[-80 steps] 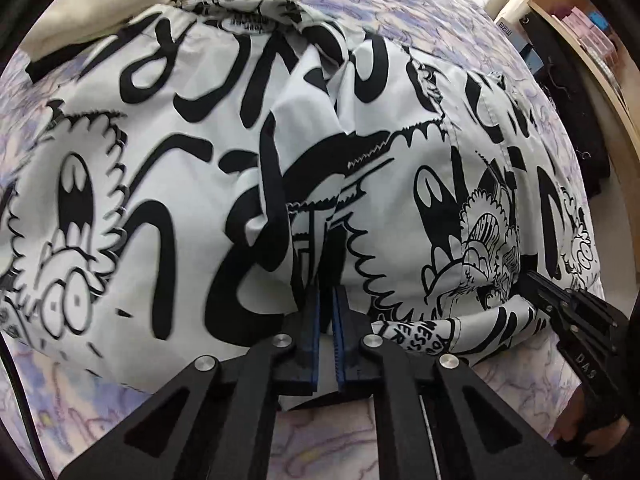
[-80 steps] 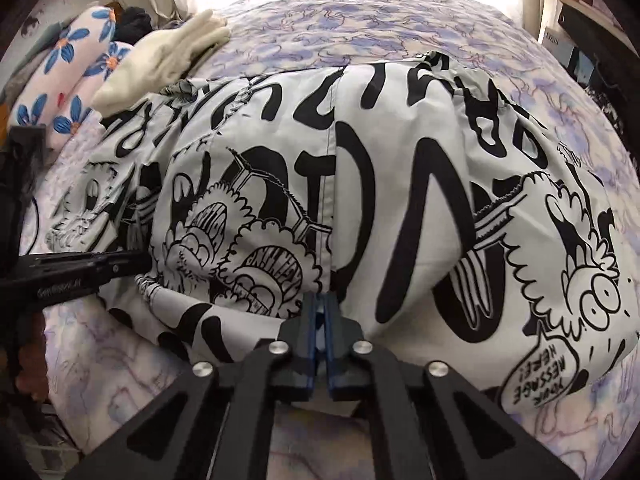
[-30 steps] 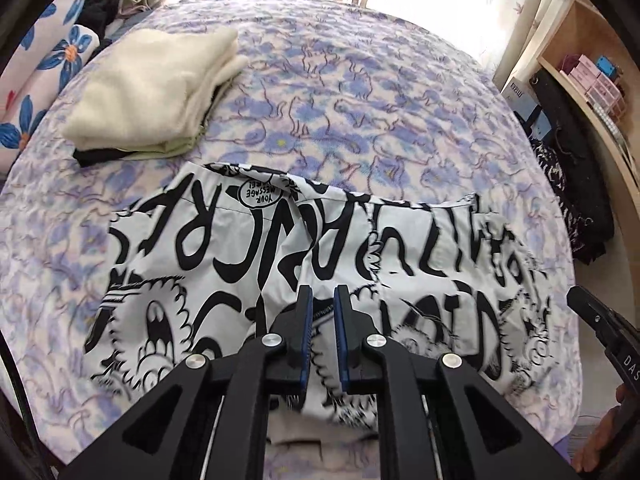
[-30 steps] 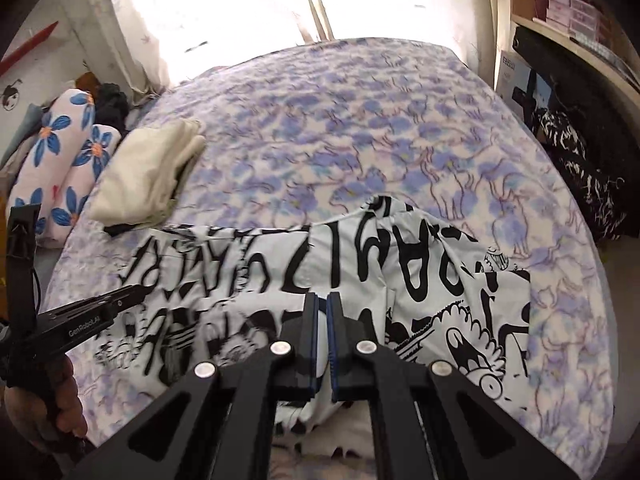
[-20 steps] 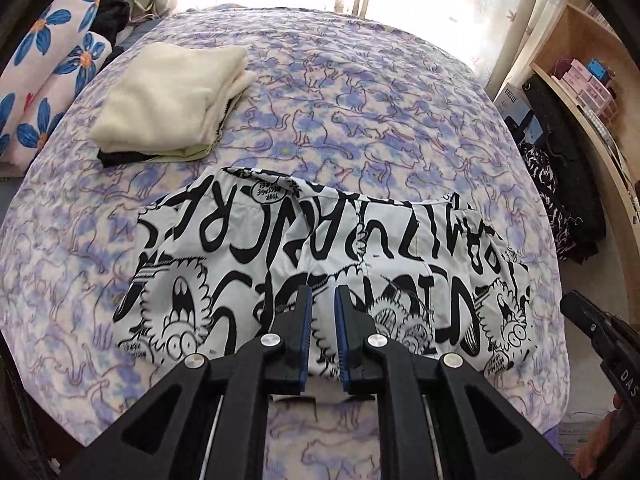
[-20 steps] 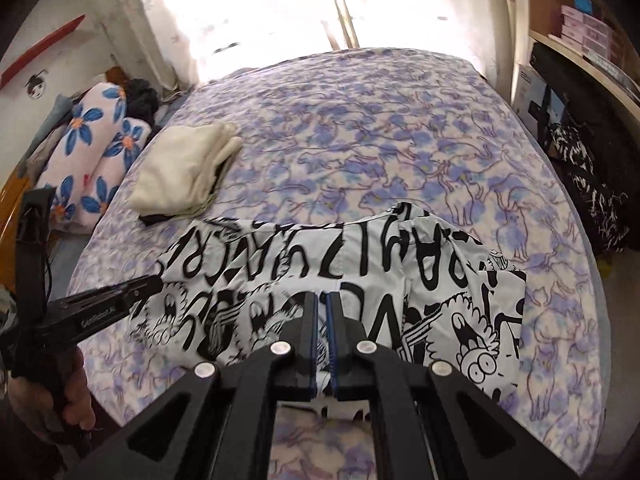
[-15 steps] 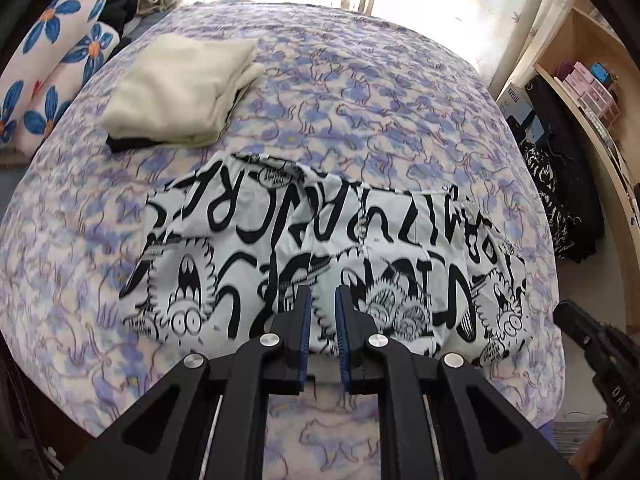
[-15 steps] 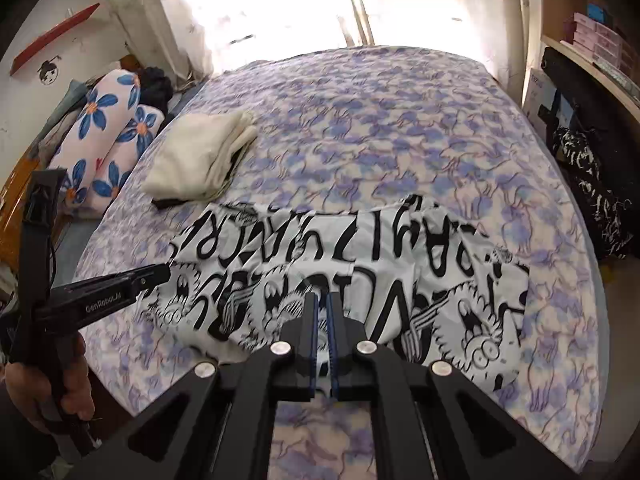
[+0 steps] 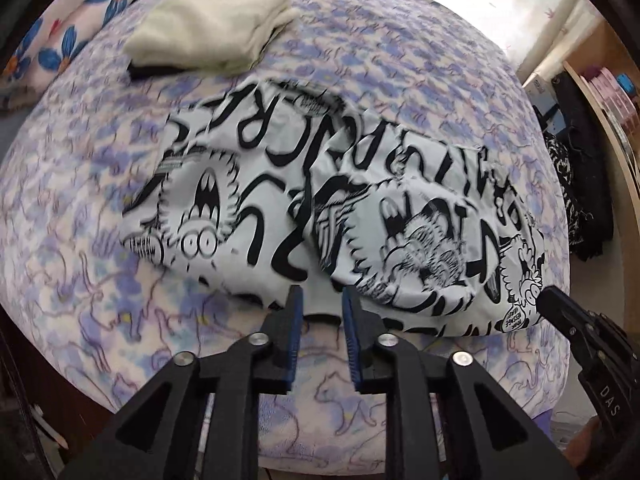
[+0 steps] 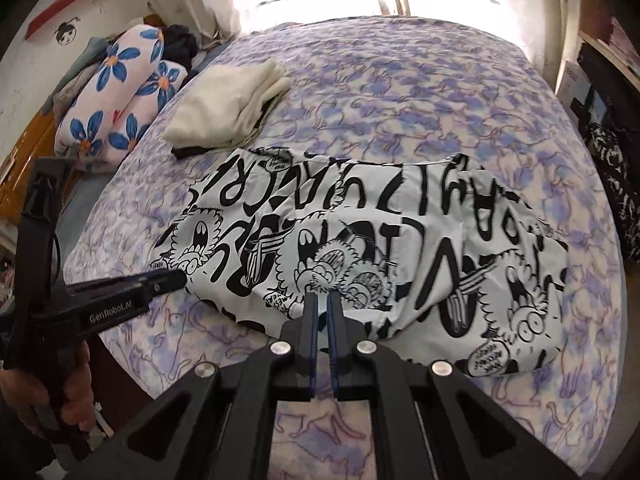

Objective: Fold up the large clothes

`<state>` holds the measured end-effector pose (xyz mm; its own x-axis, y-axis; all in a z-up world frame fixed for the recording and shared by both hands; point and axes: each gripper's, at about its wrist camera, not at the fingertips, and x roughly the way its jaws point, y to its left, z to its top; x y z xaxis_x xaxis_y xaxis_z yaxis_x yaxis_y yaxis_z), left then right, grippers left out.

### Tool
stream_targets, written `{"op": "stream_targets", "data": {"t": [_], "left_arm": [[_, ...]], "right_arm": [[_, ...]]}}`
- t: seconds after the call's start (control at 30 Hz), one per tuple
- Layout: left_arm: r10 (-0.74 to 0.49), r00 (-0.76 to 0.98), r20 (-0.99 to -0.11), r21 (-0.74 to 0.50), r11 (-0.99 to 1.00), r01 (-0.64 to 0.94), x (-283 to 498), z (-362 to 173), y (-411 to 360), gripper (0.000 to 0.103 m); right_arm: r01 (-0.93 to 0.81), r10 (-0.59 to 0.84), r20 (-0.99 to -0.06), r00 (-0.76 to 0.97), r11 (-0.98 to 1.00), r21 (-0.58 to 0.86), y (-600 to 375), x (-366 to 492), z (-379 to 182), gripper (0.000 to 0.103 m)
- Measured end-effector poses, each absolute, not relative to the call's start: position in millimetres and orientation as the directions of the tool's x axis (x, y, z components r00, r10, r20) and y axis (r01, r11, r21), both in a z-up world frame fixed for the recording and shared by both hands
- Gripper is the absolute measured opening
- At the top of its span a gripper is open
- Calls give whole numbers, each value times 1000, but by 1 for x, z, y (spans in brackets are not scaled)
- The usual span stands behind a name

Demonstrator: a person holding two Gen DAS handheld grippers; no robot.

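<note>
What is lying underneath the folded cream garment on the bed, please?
A black item shows as a thin strip under the near edge of the folded cream garment, both on the purple cat-print bedspread. The rest is covered, so what it is cannot be told.

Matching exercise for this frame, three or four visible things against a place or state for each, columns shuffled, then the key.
Things:
1. printed garment
2. cream folded stack
3. left gripper
4. flower-print pillows

Places or states:
A. jaws apart, holding nothing
B. at the bed's left edge, beyond the stack
C. spread near the bed's front edge
D. just beyond the garment's far left corner

Pairs: 1-C, 2-D, 3-A, 4-B
</note>
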<state>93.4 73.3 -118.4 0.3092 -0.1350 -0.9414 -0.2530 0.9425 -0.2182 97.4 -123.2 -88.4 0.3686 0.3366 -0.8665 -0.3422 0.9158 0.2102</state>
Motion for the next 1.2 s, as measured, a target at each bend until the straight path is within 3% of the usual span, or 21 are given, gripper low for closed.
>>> {"op": "stream_targets", "data": {"t": [0.2,0.5,0.77,1.03,1.07,1.17,1.2], "left_arm": [[-206,287,-936,-298,897,-326,86,-155,99,53],[-390,359,-848,-523,721,-454,74,-229,147,55],[-399,504,-766,-635,590,-499,67,-279,189,54],[-342,590,-731,-643,633,-430,108,-289,197,54],[-328,594,-734,-633,647,-426,114,-286,196,54],[-242,614,-751,-575,698,-428,123,-274,188,23],[-219,621,-752,-554,720,-417,125,-267,183,17]], "right_arm": [[-340,332,-875,353,916,211,-104,113,-111,4],[-334,321,-869,377,922,196,-79,136,-148,4],[-318,333,-851,407,925,209,-64,144,-176,4],[-328,346,-827,443,921,209,-54,141,-182,4],[-326,344,-825,449,922,208,-54,142,-182,4],[-299,321,-809,493,935,189,-57,151,-179,4],[-290,300,-807,508,942,168,-57,153,-179,4]]}}
